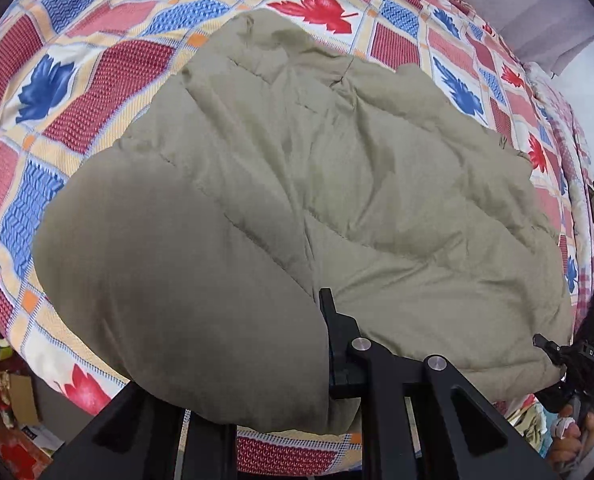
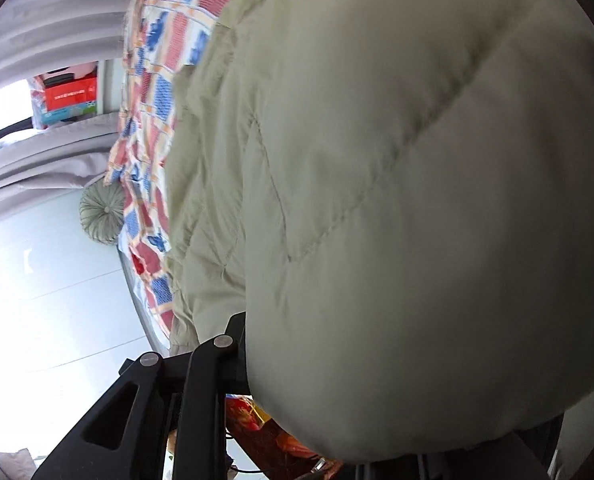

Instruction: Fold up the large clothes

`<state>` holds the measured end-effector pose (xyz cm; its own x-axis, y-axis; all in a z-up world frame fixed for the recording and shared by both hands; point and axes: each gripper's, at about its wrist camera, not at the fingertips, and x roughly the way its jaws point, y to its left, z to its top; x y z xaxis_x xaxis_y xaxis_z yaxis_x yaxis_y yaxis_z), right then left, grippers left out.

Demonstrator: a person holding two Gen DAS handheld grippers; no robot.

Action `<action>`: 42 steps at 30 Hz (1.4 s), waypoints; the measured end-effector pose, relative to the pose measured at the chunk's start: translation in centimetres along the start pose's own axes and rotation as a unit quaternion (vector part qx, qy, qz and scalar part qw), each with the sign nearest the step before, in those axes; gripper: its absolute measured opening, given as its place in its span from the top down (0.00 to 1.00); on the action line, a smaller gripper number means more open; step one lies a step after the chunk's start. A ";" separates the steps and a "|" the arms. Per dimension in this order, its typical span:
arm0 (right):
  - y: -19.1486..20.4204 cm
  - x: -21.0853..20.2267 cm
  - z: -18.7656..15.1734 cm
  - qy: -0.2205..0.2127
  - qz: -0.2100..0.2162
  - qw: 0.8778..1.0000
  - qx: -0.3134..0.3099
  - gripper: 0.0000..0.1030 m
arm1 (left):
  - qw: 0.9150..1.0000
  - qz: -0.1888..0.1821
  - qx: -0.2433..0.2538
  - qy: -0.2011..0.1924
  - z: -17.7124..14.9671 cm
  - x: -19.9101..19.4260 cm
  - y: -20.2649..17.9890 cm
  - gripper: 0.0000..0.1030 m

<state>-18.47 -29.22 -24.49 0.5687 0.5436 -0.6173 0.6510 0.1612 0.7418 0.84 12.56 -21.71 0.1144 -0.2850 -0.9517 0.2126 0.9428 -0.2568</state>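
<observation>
A puffy khaki quilted jacket (image 1: 297,184) lies spread across a bed (image 1: 109,68) covered in a red, blue and cream patchwork sheet with leaf prints, its bulk reaching from the middle of the bed to the near edge. At that near edge, the left gripper (image 1: 325,344) stands against a thick fold of the jacket: one black finger (image 1: 331,320) shows beside the padded fabric, which billows over and hides the other, so the jaws appear clamped on the jacket's near hem. Toward the bed's right near corner, the right gripper (image 1: 553,354) meets the jacket's corner, with the person's hand (image 1: 573,440) visible below it. In the right wrist view, a bulging fold of the jacket (image 2: 417,200) fills the frame and drapes over the right gripper (image 2: 241,344); only one finger shows against the cloth, the fabric pressed between the jaws. A round pleated cushion (image 2: 101,210) sits by the bed's far edge, beneath grey curtains (image 2: 49,20).
</observation>
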 end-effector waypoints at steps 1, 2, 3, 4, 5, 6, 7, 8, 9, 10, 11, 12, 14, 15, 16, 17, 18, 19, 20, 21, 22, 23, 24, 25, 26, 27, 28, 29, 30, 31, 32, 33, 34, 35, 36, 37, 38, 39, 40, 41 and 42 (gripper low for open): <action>-1.7 -0.5 -0.5 0.001 -0.004 1.000 0.004 0.75 | 1.000 0.001 -0.001 0.004 -0.4 0.4 0.2 0.80; -2.3 -0.5 -0.5 0.000 -0.008 1.000 0.008 0.75 | 1.000 0.000 -0.004 0.007 -0.5 0.7 0.4 0.80; -2.4 -0.3 -0.4 -0.002 -0.011 1.000 0.009 0.74 | 1.000 -0.002 -0.008 0.010 -0.6 0.7 0.6 0.80; -2.5 -0.1 -0.3 -0.002 -0.017 1.000 0.010 0.74 | 1.000 -0.006 -0.012 0.012 -0.6 0.6 0.8 0.80; -2.2 0.2 0.0 -0.002 -0.023 1.000 0.009 0.73 | 1.000 -0.007 -0.014 0.013 -0.7 0.2 1.0 0.80; -1.9 0.3 0.2 -0.001 -0.033 0.999 0.005 0.71 | 1.000 -0.004 -0.013 0.014 -0.5 -0.1 1.2 0.80; -1.6 0.3 0.2 -0.001 -0.039 0.999 0.002 0.69 | 1.000 -0.001 -0.010 0.014 -0.5 -0.6 1.2 0.80; -1.5 0.1 0.1 0.000 -0.043 0.999 0.000 0.67 | 1.000 0.005 -0.005 0.013 -0.5 -1.3 1.2 0.80; -1.3 -0.1 0.2 0.001 -0.050 0.999 0.000 0.65 | 1.000 0.011 -0.002 0.012 -0.5 -1.8 1.2 0.80; -1.1 -0.2 0.2 0.002 -0.057 0.998 0.000 0.65 | 1.000 0.019 0.003 0.011 -0.6 -2.4 1.1 0.80; -0.9 -0.3 0.2 0.002 -0.065 0.998 -0.001 0.63 | 0.999 0.029 0.009 0.011 -0.6 -3.0 1.1 0.80; -0.6 -0.5 0.1 0.005 -0.072 0.997 -0.003 0.62 | 0.999 0.039 0.015 0.011 -0.8 -3.6 1.1 0.80; 0.1 -0.9 0.0 0.010 -0.088 0.996 -0.007 0.61 | 0.998 0.050 0.023 0.010 -1.3 -5.1 1.4 0.80; 0.5 -1.1 -0.1 0.013 -0.097 0.995 -0.010 0.61 | 0.998 0.057 0.025 0.010 -1.5 -5.8 1.6 0.80; 0.9 -1.2 -0.2 0.016 -0.102 0.995 -0.012 0.60 | 0.998 0.064 0.026 0.008 -1.7 -6.5 1.8 0.80; 1.2 -1.5 -0.3 0.018 -0.107 0.994 -0.015 0.60 | 0.997 0.075 0.026 0.002 -1.9 -7.2 2.0 0.80; 1.4 -1.8 -0.5 0.021 -0.114 0.993 -0.017 0.60 | 0.996 0.086 0.026 -0.005 -2.0 -7.9 2.3 0.80; 1.6 -2.2 -0.7 0.026 -0.122 0.992 -0.021 0.60 | 0.995 0.095 0.024 -0.011 -2.1 -8.6 2.6 0.80; 1.5 -2.7 -1.1 0.031 -0.130 0.991 -0.026 0.60 | 0.995 0.099 0.020 -0.014 -2.1 -9.0 2.9 0.80; 1.7 -3.0 -1.3 0.034 -0.138 0.989 -0.033 0.60 | 0.995 0.101 0.009 -0.015 -2.1 -9.5 3.3 0.80; 1.9 -3.4 -1.6 0.039 -0.143 0.988 -0.041 0.60 | 0.995 0.101 0.000 -0.014 -1.9 -9.7 3.5 0.80; 2.0 -3.8 -1.9 0.045 -0.145 0.987 -0.050 0.60 | 0.995 0.098 -0.008 -0.013 -1.7 -9.7 3.5 0.80; 2.3 -4.0 -2.1 0.050 -0.145 0.987 -0.057 0.60 | 0.995 0.095 -0.015 -0.010 -1.6 -9.7 3.5 0.80; 2.5 -4.3 -2.4 0.056 -0.142 0.986 -0.064 0.60 | 0.995 0.095 -0.020 -0.004 -1.6 -9.6 3.3 0.80; 2.8 -4.5 -2.6 0.061 -0.136 0.986 -0.070 0.60 | 0.995 0.099 -0.024 0.000 -1.6 -9.4 3.0 0.80; 3.2 -4.3 -2.9 0.063 -0.130 0.987 -0.077 0.60 | 0.994 0.102 -0.027 0.003 -1.7 -9.4 2.6 0.80; 3.5 -4.5 -3.2 0.065 -0.125 0.986 -0.085 0.60 | 0.994 0.101 -0.028 0.004 -1.8 -9.2 2.0 0.80; 3.7 -4.6 -3.0 0.065 -0.124 0.986 -0.093 0.60 | 0.994 0.101 -0.028 0.006 -2.0 -9.2 1.4 0.80; 4.0 -4.8 -3.1 0.066 -0.123 0.985 -0.102 0.60 | 0.994 0.102 -0.027 0.009 -2.1 -9.1 0.8 0.80; 4.5 -4.9 -3.1 0.066 -0.123 0.984 -0.114 0.60 | 0.994 0.103 -0.024 0.012 -2.3 -9.1 0.2 0.80; 5.1 -4.9 -3.1 0.067 -0.124 0.982 -0.126 0.60 | 0.994 0.104 -0.020 0.014 -2.4 -9.2 -0.2 0.80; 5.8 -4.7 -3.2 0.066 -0.128 0.980 -0.135 0.60 | 0.994 0.105 -0.016 0.014 -2.5 -9.3 -0.7 0.80; 6.4 -4.5 -3.2 0.064 -0.132 0.979 -0.143 0.60 | 0.994 0.105 -0.010 0.013 -2.5 -9.5 -1.1 0.80; 7.0 -4.3 -3.0 0.063 -0.132 0.978 -0.147 0.60 | 0.995 0.104 -0.004 0.010 -2.5 -9.8 -1.4 0.80; 7.3 -4.3 -3.0 0.063 -0.130 0.978 -0.148 0.60 | 0.995 0.104 0.001 0.008 -2.4 -10.0 -1.5 0.80; 7.6 -4.1 -3.0 0.061 -0.130 0.978 -0.149 0.60 | 0.994 0.104 0.006 0.007 -2.2 -10.2 -1.5 0.80; 8.0 -4.0 -3.2 0.059 -0.132 0.978 -0.150 0.60 | 0.995 0.103 0.010 0.007 -2.0 -10.3 -1.5 0.80; 8.3 -3.9 -3.4 0.055 -0.133 0.978 -0.151 0.60 | 0.995 0.098 0.016 0.008 -1.6 -10.4 -1.4 0.80; 8.5 -4.1 -3.7 0.050 -0.132 0.978 -0.151 0.60 | 0.995 0.094 0.023 0.010 -1.3 -10.4 -1.2 0.80; 8.8 -3.9 -4.0 0.045 -0.130 0.979 -0.151 0.60 | 0.995 0.093 0.031 0.015 -0.9 -10.3 -1.0 0.80; 9.1 -3.5 -4.2 0.039 -0.127 0.980 -0.150 0.60 | 0.995 0.095 0.038 0.018 -0.5 -10.3 -0.8 0.80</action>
<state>-16.64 -26.22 -14.43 0.3603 0.5141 -0.7784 0.5824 0.5278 0.6182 -1.02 14.86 -11.79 0.1245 -0.0960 -0.9876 0.2634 0.9628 -0.0604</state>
